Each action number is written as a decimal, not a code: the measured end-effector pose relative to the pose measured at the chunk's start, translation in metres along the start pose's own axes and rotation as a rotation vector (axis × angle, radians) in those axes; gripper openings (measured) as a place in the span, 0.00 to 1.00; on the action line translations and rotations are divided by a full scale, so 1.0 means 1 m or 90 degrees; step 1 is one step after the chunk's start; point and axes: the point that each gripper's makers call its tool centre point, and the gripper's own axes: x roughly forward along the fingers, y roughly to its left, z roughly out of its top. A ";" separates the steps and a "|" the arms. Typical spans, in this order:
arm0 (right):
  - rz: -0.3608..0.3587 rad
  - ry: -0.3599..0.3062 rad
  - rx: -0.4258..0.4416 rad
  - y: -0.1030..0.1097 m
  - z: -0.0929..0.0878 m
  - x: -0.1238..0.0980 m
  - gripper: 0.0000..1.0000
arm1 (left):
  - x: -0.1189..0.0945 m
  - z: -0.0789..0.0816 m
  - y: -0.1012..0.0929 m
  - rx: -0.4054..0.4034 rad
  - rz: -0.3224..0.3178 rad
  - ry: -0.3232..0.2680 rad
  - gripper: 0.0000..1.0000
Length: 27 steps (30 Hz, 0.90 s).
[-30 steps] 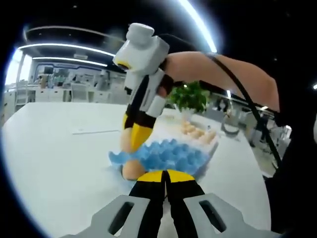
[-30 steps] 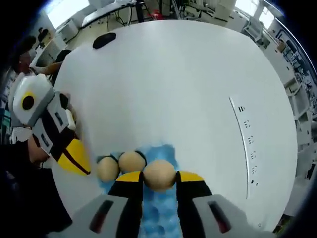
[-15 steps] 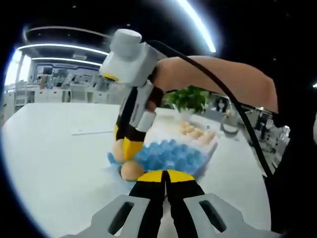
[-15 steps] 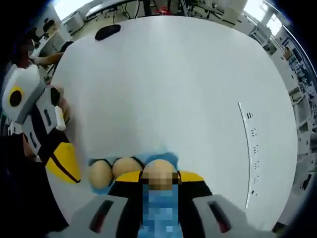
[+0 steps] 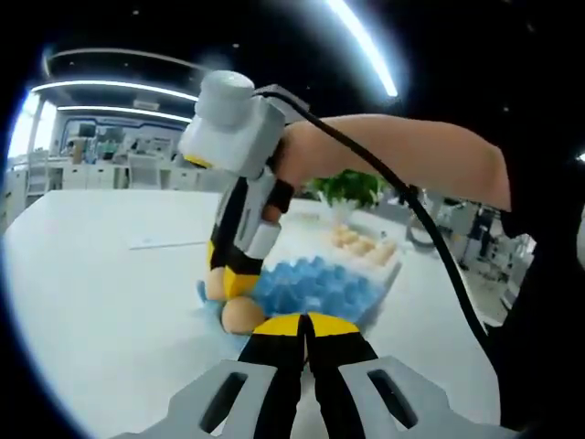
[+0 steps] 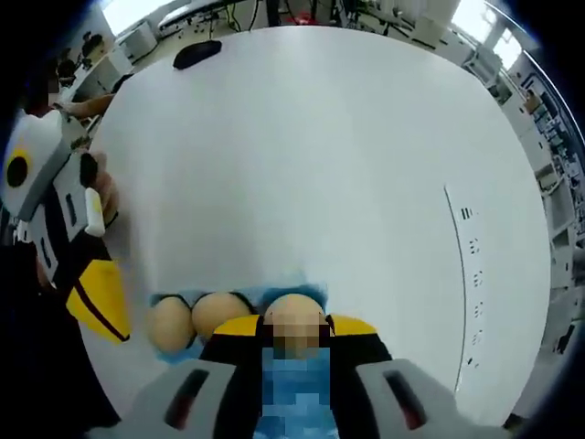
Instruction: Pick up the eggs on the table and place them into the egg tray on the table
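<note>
A blue egg tray (image 5: 320,285) lies on the white table (image 5: 91,283), with several eggs (image 5: 366,245) at its far end and one egg (image 5: 242,315) in its near corner. My right gripper (image 5: 233,270) comes down over that corner, shut on an egg (image 5: 215,285). In the right gripper view the held egg (image 6: 294,315) sits between my right gripper's (image 6: 294,326) yellow tips, just above the tray's edge (image 6: 306,293). Two eggs (image 6: 217,315) rest in cups to its left. My left gripper (image 5: 306,322) stands shut and empty in front of the tray, and its yellow tip (image 6: 99,297) appears at the left.
A thin white strip with dark marks (image 6: 468,274) lies on the table to the right, and a black object (image 6: 196,53) at its far edge. A green plant (image 5: 352,187) stands behind the tray. A person's hand (image 6: 101,192) holds the left gripper.
My right gripper has lowered the egg and shifted it toward the tray's near corner. The left gripper has stayed put.
</note>
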 end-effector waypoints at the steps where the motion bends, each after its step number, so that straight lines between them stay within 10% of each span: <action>1: 0.000 0.000 -0.002 -0.001 0.001 0.000 0.27 | 0.000 0.000 0.000 0.000 0.000 0.000 0.00; 27: -0.004 -0.045 -0.007 -0.009 -0.001 -0.019 0.33 | 0.002 0.000 -0.003 -0.003 0.003 0.000 0.00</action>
